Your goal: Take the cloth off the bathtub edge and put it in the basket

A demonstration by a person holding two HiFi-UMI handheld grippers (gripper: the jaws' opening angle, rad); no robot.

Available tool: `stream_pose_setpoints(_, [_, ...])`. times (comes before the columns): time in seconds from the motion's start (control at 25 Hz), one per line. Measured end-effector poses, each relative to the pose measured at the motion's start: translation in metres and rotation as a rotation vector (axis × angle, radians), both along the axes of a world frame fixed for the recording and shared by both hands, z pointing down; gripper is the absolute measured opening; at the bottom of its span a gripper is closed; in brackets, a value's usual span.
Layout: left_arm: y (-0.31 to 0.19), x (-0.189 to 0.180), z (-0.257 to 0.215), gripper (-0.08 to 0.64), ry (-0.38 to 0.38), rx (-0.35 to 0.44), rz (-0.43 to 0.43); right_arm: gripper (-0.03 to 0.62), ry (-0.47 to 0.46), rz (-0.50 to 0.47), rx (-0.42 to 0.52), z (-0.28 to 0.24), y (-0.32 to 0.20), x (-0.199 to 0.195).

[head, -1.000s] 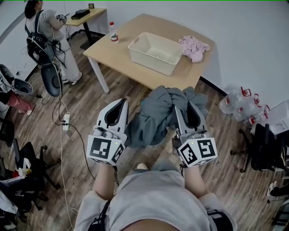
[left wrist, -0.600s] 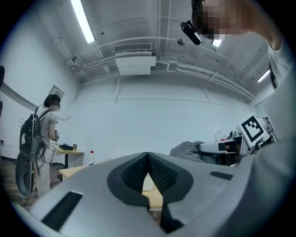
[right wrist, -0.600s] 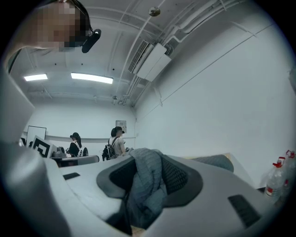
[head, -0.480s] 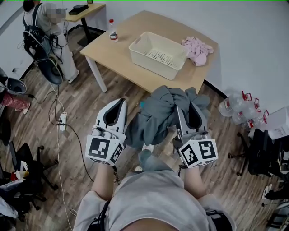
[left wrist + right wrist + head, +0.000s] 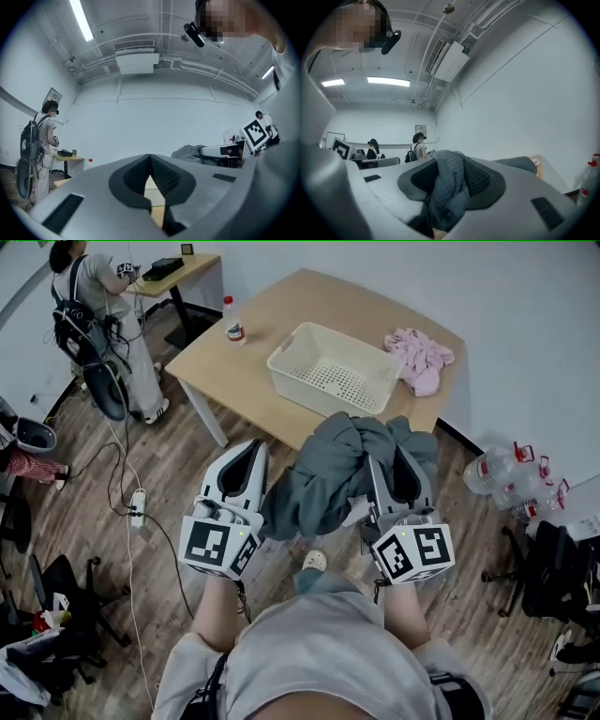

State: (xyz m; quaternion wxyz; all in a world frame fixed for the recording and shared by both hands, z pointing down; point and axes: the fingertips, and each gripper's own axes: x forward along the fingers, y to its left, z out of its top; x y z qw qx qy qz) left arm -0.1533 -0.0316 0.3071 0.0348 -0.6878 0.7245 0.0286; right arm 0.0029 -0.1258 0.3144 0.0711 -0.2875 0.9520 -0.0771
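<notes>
A grey cloth hangs in a bunch from my right gripper, which is shut on it; in the right gripper view the cloth fills the gap between the jaws of that gripper. My left gripper is level beside it, shut, with nothing held; its tips touch in the left gripper view, and the cloth shows off to the right. The cream basket stands empty on the wooden table, just beyond both grippers.
A pink cloth lies right of the basket and a bottle stands at the table's left. A person with a backpack stands at the far left. Floor cables, chairs and water bottles flank the path.
Both grippers and the grey cloth have moved toward the table; the basket and table edge now sit closer to the gripper tips. The jaws look the same.
</notes>
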Motion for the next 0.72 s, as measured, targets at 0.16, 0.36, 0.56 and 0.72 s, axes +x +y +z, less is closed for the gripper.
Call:
stream_pose_setpoints(0.16, [-0.032, -0.005, -0.008, 0.014, -0.017, -0.001, 0.012, 0.16, -0.012, 0.004, -0.001, -0.005, -0.03, -0.006])
stream_pose_setpoints(0.36, [-0.066, -0.009, -0.011, 0.014, -0.031, -0.005, 0.03, 0.16, -0.024, 0.01, -0.006, -0.006, -0.06, -0.014])
stream_pose_setpoints(0.56, [-0.088, -0.009, -0.012, 0.014, -0.04, 0.006, 0.043, 0.16, -0.023, 0.007, 0.008, -0.006, -0.08, -0.018])
stream_pose_setpoints(0.72, [-0.093, -0.011, -0.007, 0.014, -0.036, 0.004, 0.048, 0.16, -0.027, 0.019, 0.002, -0.003, -0.086, -0.018])
